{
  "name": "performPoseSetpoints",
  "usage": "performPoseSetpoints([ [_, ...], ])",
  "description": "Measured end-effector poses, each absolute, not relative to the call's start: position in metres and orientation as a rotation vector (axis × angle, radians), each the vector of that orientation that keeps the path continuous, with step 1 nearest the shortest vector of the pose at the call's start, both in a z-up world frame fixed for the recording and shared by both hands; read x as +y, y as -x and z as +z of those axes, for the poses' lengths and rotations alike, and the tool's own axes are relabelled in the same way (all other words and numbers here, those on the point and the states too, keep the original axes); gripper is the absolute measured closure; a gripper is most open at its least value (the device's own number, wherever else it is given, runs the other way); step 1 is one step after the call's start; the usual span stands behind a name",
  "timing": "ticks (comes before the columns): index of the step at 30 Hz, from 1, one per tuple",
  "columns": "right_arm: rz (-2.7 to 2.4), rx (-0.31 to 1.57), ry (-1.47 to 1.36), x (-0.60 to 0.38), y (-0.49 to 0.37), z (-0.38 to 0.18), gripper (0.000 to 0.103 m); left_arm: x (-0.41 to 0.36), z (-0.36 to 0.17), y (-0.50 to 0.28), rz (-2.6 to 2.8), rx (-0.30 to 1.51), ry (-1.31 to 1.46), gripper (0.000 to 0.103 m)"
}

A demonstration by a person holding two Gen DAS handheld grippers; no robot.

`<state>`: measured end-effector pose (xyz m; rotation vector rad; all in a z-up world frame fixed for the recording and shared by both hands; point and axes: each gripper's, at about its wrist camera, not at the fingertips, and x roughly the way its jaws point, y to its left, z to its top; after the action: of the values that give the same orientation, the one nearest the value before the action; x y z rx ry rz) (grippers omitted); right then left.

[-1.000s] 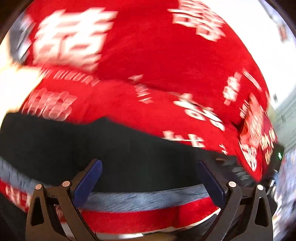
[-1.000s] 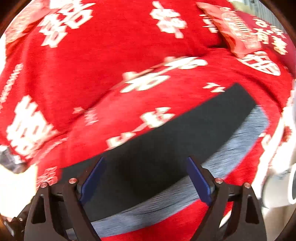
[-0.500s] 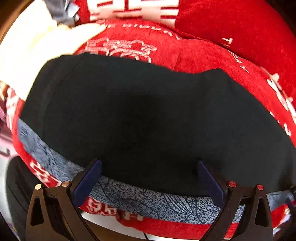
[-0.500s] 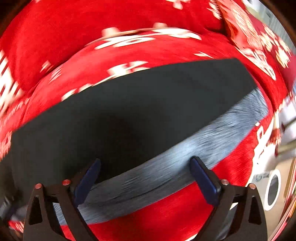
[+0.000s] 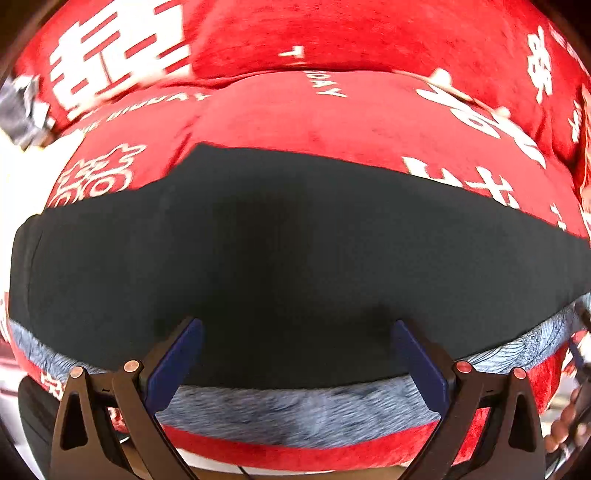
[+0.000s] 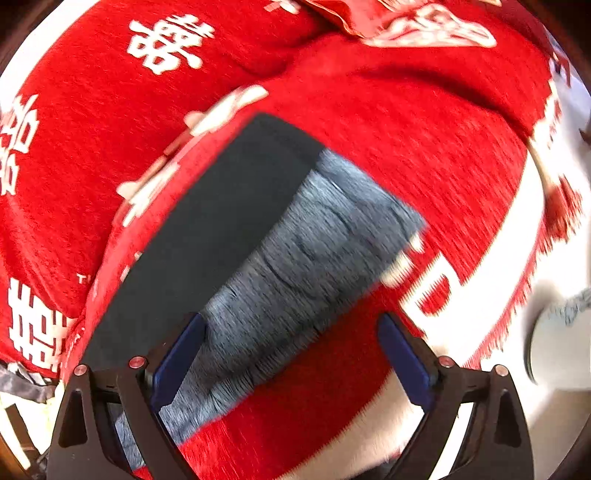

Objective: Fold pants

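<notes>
The pants lie flat on a red cover [image 5: 332, 118] printed with white characters. They are black [image 5: 295, 240] with a grey patterned band [image 5: 295, 410] along the near edge. My left gripper [image 5: 295, 326] hovers open over the black cloth, gripping nothing. In the right wrist view the black part [image 6: 221, 214] and grey band [image 6: 314, 240] run diagonally and end squarely on the red cover [image 6: 424, 129]. My right gripper [image 6: 290, 319] stands wide with its jaws closing slightly. The grey band's near edge lies between the fingers, and the pads do not press on it.
The cover's fringed edge hangs over a white surface [image 6: 517, 240] at the right. A pale round object [image 6: 554, 350] sits beyond it. A red printed packet [image 6: 406, 22] lies at the back. A grey crumpled thing [image 5: 18, 110] lies at the far left.
Both grippers have sunk closer to the pants. The right one has slid along to the pants' end, where the grey band now sits between its fingers. Both stay open.
</notes>
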<state>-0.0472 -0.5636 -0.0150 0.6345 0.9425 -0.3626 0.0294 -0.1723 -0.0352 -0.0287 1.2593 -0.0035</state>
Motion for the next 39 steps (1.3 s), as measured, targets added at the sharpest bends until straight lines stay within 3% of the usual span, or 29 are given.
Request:
performPoseSetpoints([
  [10,-0.307,0.865,-0.423,-0.536,-0.013,-0.007,0.006,-0.204,-0.041,-0.062,0.010,1.265,0.111,0.001],
  [11,-0.311,0.871,-0.399,-0.533,-0.016,-0.004,0.010,-0.211,-0.041,-0.064,-0.003,1.268,0.109,0.001],
  [13,-0.293,0.882,-0.375,-0.528,-0.014,0.005,0.051,-0.225,-0.043,-0.066,-0.018,1.271,0.087,0.001],
  [16,-0.307,0.868,-0.325,-0.521,-0.013,0.016,0.074,-0.243,-0.049,-0.071,0.032,1.265,0.002,0.000],
  [25,-0.180,0.730,-0.044,-0.428,0.005,0.090,0.080,-0.232,-0.043,-0.085,-0.040,1.369,0.049,0.002],
  [29,-0.072,0.699,0.081,-0.367,0.013,0.105,0.080,-0.197,-0.022,-0.077,-0.087,1.316,0.140,0.003],
  [33,0.017,0.722,0.191,-0.307,0.012,0.088,0.080,-0.134,-0.008,-0.069,-0.041,1.252,0.214,0.003],
  [39,0.122,0.870,0.297,-0.241,0.003,0.015,0.080,-0.060,-0.028,-0.055,0.039,1.279,0.289,0.003],
])
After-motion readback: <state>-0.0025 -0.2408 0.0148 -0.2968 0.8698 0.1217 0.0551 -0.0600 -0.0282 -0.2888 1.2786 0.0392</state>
